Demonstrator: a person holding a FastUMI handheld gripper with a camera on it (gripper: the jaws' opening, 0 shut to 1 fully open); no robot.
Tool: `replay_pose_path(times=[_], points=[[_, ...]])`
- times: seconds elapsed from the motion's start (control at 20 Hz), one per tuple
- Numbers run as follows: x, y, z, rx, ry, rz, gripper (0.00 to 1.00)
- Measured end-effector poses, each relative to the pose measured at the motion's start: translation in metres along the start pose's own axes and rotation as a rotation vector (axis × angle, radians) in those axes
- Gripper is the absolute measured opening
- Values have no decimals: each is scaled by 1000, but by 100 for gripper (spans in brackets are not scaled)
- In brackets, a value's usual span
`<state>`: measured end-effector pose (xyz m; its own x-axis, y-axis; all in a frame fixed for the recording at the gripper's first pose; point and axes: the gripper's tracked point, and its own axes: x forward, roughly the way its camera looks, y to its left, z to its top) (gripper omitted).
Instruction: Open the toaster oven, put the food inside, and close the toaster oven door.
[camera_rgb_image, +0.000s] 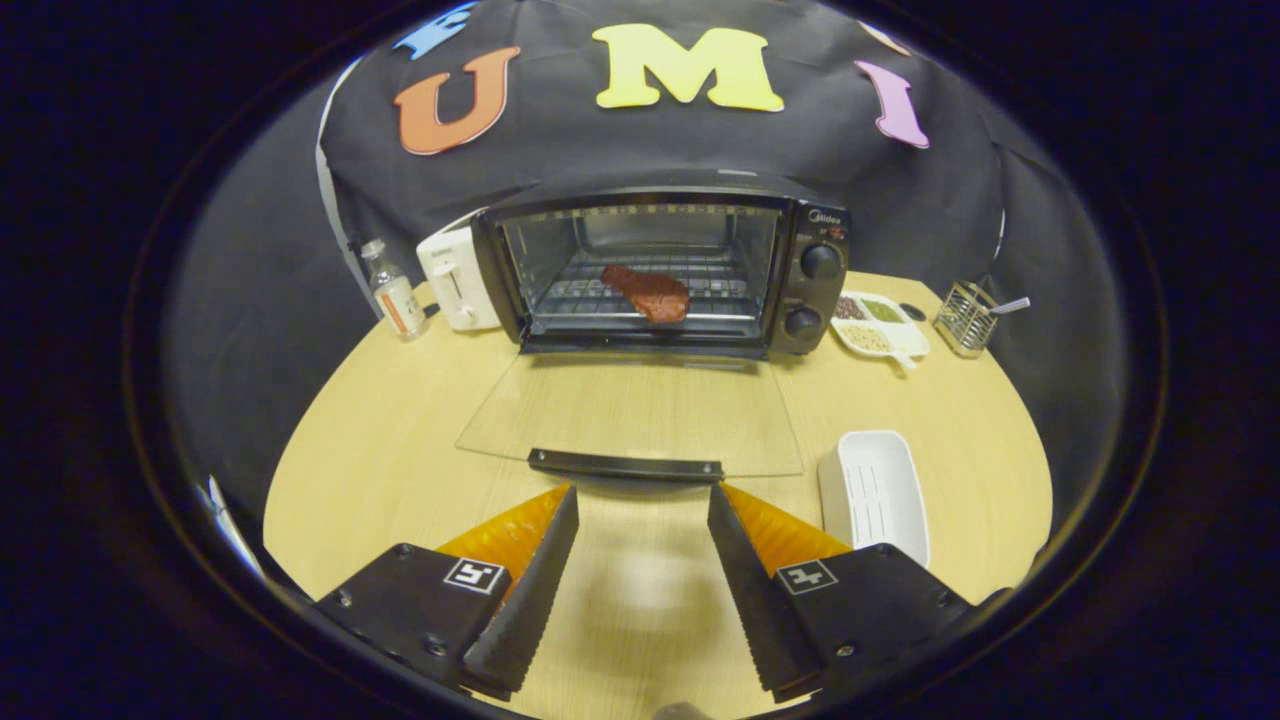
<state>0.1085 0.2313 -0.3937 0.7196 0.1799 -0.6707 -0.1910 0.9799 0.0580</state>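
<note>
On the far left of the desk a small bottle stands beside a white toaster, which sits just against the oven. The meat already lies on the oven's rack, so what is left, by my judgement, is closing the door, which lies flat and open toward the near side, its handle just ahead of the tool. The tool is open and empty, fingers spread to either side of the handle's middle. The risks from here: the fingers could slide under or over the thin handle and miss it; a glass door (hard to see, being clear) could be pushed down rather than lifted; a fast swing might slam shut and jolt the oven back into the toaster. To the right, the empty white tray lies near the door's corner and the right finger, and a wide sweep could knock it; the seasoning dish and wire holder sit well clear.
</note>
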Motion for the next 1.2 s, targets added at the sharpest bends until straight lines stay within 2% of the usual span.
replay_pose_path(times=[0.35, 0.8, 1.2], points=[[30, 8, -27, -10, 67, -4, 84], [70, 6, -26, 14, 90, -32, 84], [65, 3, -11, 4, 87, -39, 84]])
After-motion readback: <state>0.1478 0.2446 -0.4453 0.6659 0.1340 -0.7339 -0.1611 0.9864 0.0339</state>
